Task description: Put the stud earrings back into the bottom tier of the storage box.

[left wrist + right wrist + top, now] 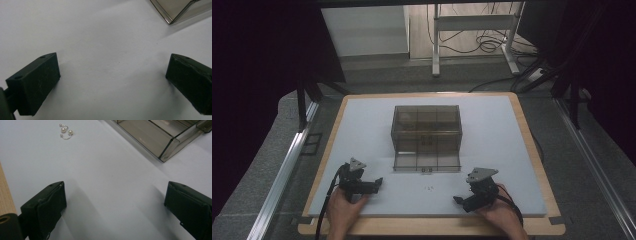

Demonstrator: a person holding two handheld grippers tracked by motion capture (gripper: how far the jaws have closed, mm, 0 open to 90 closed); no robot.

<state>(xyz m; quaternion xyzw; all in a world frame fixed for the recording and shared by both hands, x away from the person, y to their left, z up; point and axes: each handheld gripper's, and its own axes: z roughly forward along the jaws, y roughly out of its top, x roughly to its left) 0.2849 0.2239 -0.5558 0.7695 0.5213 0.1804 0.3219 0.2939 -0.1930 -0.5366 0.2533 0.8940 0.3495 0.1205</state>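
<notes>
A smoky clear organiser box (pixel 427 125) with several compartments stands mid-mat, its shallow drawer (pixel 427 161) pulled out toward me. Two small pearl earrings (pixel 428 188) lie on the white mat (pixel 362 125) just in front of the drawer; the right gripper view has the earrings (pixel 65 131) at top left and the drawer (pixel 155 137) at top right. My left gripper (pixel 373 186) rests low on the mat at front left, open and holding nothing (pixel 113 66), with a corner of the drawer (pixel 172 10) ahead. My right gripper (pixel 460 202) sits at front right, open and holding nothing (pixel 116 192).
The mat lies on a wooden board (pixel 532 145) set on grey carpet. Metal rails (pixel 287 165) run along both sides. A desk frame (pixel 472 30) and cables stand on the floor beyond the far edge.
</notes>
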